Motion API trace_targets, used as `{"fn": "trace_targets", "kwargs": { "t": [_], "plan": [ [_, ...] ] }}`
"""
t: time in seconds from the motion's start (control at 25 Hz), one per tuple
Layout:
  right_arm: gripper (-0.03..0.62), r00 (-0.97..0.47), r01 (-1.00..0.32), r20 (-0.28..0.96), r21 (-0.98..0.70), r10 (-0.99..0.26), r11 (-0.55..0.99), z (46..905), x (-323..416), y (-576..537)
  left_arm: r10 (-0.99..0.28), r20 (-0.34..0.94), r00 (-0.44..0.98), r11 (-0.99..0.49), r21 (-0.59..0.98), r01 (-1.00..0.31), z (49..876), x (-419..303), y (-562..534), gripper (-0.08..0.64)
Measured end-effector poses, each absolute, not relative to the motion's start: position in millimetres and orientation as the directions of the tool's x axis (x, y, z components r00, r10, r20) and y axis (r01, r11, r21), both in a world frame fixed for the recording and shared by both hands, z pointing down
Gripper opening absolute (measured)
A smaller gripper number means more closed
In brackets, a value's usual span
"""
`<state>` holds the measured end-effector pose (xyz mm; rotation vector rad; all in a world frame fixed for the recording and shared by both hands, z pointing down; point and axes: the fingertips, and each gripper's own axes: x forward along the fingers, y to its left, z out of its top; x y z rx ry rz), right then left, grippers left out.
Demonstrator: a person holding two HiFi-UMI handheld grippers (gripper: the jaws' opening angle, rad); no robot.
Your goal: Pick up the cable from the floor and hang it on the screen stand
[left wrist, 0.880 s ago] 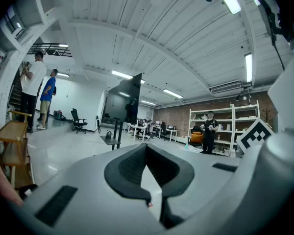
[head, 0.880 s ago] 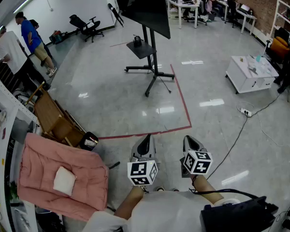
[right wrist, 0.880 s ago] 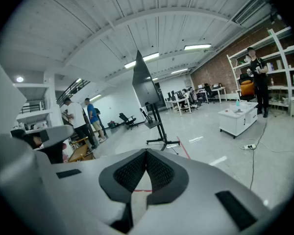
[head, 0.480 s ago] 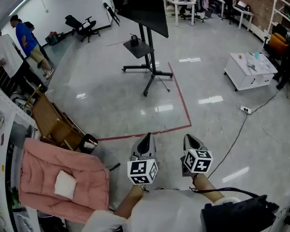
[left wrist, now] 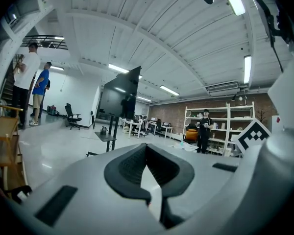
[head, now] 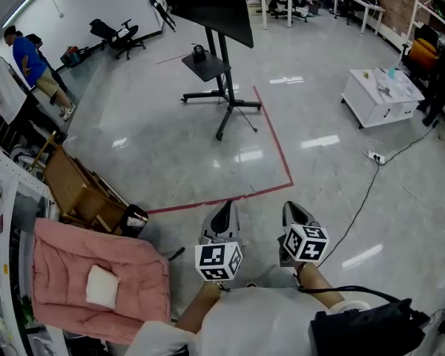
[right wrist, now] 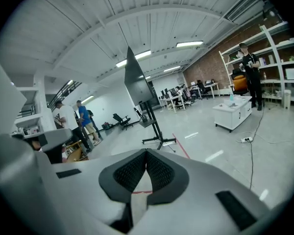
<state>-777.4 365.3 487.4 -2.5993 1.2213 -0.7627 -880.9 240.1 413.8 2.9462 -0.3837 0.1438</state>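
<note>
The screen stand (head: 224, 76) stands far ahead on the glossy floor, a black screen (head: 215, 6) on a wheeled post with a small shelf. A thin dark cable (head: 246, 122) trails on the floor by its base. The stand also shows in the left gripper view (left wrist: 112, 126) and in the right gripper view (right wrist: 154, 124). My left gripper (head: 224, 212) and right gripper (head: 291, 210) are held side by side close to my body, well short of the stand. Both are shut with nothing between the tips, as seen for the left gripper (left wrist: 146, 148) and the right gripper (right wrist: 146, 153).
A red tape line (head: 278, 150) marks the floor ahead. A black cord with a power strip (head: 374, 156) runs at the right, near a white low cabinet (head: 378, 95). At the left are a pink cushioned seat (head: 96, 273), wooden frames (head: 78, 188) and people (head: 30, 54).
The head view has shifted a little, so the stand and cabinet sit slightly higher in the picture. Both grippers keep the same pose, shut.
</note>
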Motion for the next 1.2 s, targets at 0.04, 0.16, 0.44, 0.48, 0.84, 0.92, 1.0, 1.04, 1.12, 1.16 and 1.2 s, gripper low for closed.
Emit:
{"fn": "trace_targets", "kwargs": {
  "t": [0.04, 0.16, 0.44, 0.48, 0.84, 0.92, 1.0, 1.04, 1.12, 1.16, 1.2],
  "plan": [
    [0.018, 0.537, -0.663, 0.381, -0.36, -0.752, -0.656, 494, -770, 364, -0.242, 0.119, 0.963, -0.954, 0.152, -0.258, 420, -873, 237, 0.003],
    [0.018, 0.549, -0.646, 0.388, -0.365, -0.741, -0.67, 502, -746, 363, -0.24, 0.124, 0.963, -0.954, 0.155, -0.258, 428, -852, 230, 0.003],
    [0.018, 0.543, -0.651, 0.39, -0.363, -0.743, -0.666, 513, -671, 350, -0.246, 0.132, 0.96, -0.95, 0.161, -0.266, 441, -781, 218, 0.003],
    [0.018, 0.538, -0.658, 0.389, -0.36, -0.747, -0.661, 512, -656, 347, -0.248, 0.132, 0.96, -0.95, 0.161, -0.268, 441, -766, 218, 0.003],
    [0.018, 0.466, -0.716, 0.415, -0.342, -0.781, -0.609, 500, -510, 322, -0.276, 0.135, 0.952, -0.944, 0.146, -0.295, 422, -621, 205, 0.003],
    [0.018, 0.451, -0.727, 0.417, -0.341, -0.789, -0.596, 501, -484, 316, -0.281, 0.14, 0.949, -0.943, 0.143, -0.3, 423, -593, 200, 0.003],
    [0.018, 0.434, -0.735, 0.422, -0.345, -0.796, -0.584, 504, -462, 311, -0.285, 0.146, 0.947, -0.941, 0.147, -0.306, 425, -568, 197, 0.003],
    [0.018, 0.424, -0.739, 0.425, -0.348, -0.8, -0.577, 505, -452, 308, -0.287, 0.148, 0.946, -0.939, 0.151, -0.309, 426, -555, 195, 0.003],
    [0.018, 0.403, -0.752, 0.429, -0.349, -0.808, -0.56, 506, -434, 302, -0.296, 0.162, 0.941, -0.935, 0.154, -0.32, 428, -532, 193, 0.003],
    [0.018, 0.394, -0.759, 0.431, -0.346, -0.812, -0.552, 507, -426, 299, -0.303, 0.174, 0.937, -0.932, 0.153, -0.33, 430, -521, 191, 0.003],
    [0.018, 0.387, -0.764, 0.433, -0.343, -0.814, -0.546, 508, -417, 297, -0.31, 0.185, 0.933, -0.929, 0.152, -0.338, 432, -511, 190, 0.003]
  ]
}}
